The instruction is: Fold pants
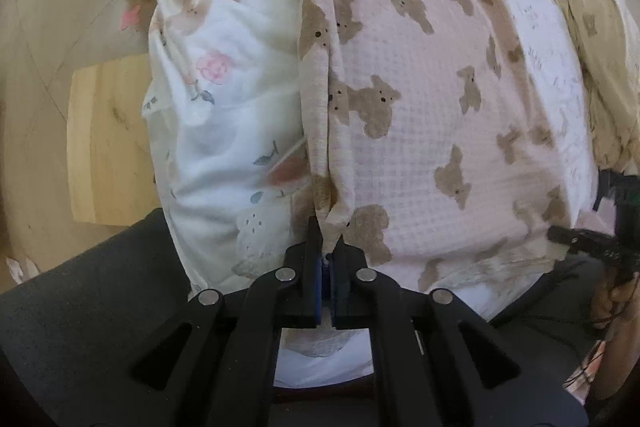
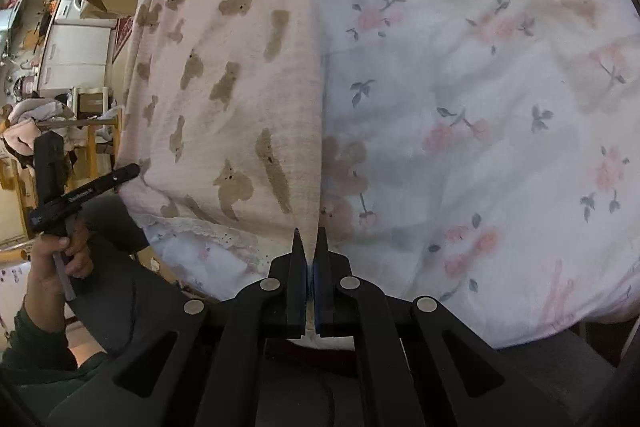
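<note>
Waffle-knit pants (image 1: 440, 99), left hand (image 2: 60, 259) right-view only

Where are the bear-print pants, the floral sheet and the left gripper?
bear-print pants (image 1: 420, 99): left wrist view, flat middle.
floral sheet (image 2: 480, 99): right wrist view, open area.
left gripper (image 1: 326, 247): left wrist view, between fingertips.

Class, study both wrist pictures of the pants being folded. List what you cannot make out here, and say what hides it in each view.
- Left wrist view: the waist end of the bear-print pants is cut off by the top edge.
- Left wrist view: the fabric edge pinched in the left hand-held gripper is covered by its fingers.
- Right wrist view: what lies under the pants is hidden by cloth.
- Right wrist view: the shelves at left are too small and warped.
</note>
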Tool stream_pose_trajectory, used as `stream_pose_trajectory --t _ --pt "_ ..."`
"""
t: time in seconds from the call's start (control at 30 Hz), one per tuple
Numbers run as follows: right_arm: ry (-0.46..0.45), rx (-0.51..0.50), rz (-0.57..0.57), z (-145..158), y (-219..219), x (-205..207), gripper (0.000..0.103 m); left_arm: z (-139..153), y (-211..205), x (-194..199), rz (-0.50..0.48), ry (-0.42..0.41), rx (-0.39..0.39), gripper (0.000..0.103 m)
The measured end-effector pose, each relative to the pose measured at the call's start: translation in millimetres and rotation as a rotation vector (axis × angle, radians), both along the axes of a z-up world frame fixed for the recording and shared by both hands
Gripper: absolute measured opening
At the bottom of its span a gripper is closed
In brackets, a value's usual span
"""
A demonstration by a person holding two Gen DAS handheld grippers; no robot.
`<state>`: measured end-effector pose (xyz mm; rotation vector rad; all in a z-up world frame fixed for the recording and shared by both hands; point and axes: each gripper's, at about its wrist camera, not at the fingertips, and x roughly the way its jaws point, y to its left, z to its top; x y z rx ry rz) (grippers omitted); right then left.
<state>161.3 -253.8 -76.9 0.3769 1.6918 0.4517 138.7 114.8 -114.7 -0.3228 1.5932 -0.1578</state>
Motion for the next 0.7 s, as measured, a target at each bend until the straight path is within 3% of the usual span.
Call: stream_pose_trajectory --t 0.03,0.1,0.23,0.27,0.3,0.33,0.4,0.53,0.67,0.7 --pt "-0.001 0.001 0.001 0.2 2.0 2.1 0.001 -0.2 -0.4 -1.2 0.005 0.003 -0.006 0.003" --pt "-0.004 -0.005 0.007 -0.8 1.5 3.0 0.002 -5.0 2.2 -6.2 0.013 0.038 -0.012 0.02" --pt "0.05 -0.02 -0.047 -15.7 -11.6 5.5 0.011 0.4 -0.9 -18.9 0.021 0.06 -0.054 0.037" --pt "0.047 -0.029 -0.047 -17.8 -15.5 7.0 0.014 2.6 -4.3 -21.9 0.0 0.069 -0.061 0.047" --pt "0.044 -0.039 -0.053 -18.9 -18.2 8.2 0.027 3.6 -6.2 -23.9 -0.013 0.071 -0.063 0.059" --pt "0.048 -0.042 -0.065 -20.1 -21.8 9.1 0.047 3.5 -10.5 -25.2 -0.033 0.069 -0.057 0.062" --pt "0.048 -0.022 -0.079 -21.2 -26.6 9.5 0.061 -0.9 -23.2 -26.3 -0.085 0.066 -0.011 0.062" --pt "0.05 -0.025 -0.055 -25.3 -23.3 -0.4 0.061 -4.3 -26.2 -31.0 -0.136 0.053 0.055 0.062" --pt "0.073 -0.065 -0.004 -42.3 -12.7 -9.0 0.061 -17.1 -23.0 -29.6 -0.101 0.083 0.069 0.061" --pt "0.079 -0.072 0.008 -46.7 -8.0 -11.3 0.061 -19.0 -24.1 -28.7 -0.1 0.084 0.07 0.048"
